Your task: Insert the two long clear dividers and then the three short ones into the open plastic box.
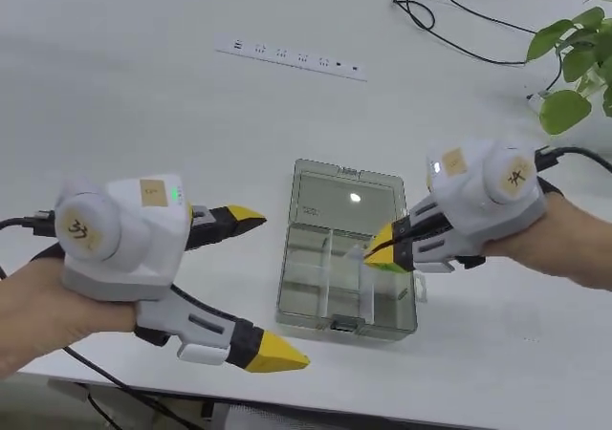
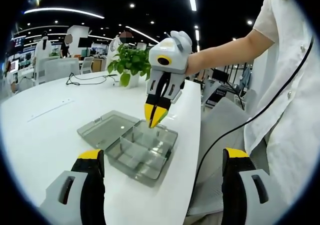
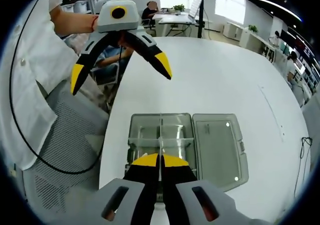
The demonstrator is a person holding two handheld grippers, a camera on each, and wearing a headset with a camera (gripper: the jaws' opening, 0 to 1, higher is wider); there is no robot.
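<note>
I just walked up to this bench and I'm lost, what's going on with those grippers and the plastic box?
A person is fitting clear dividers into an open plastic box on a white table. The right gripper is shut on a clear divider, held edge-on over the box's tray, where other dividers already stand. The left gripper is open and holds nothing, to the left of the box in the head view. The lid lies flat open.
</note>
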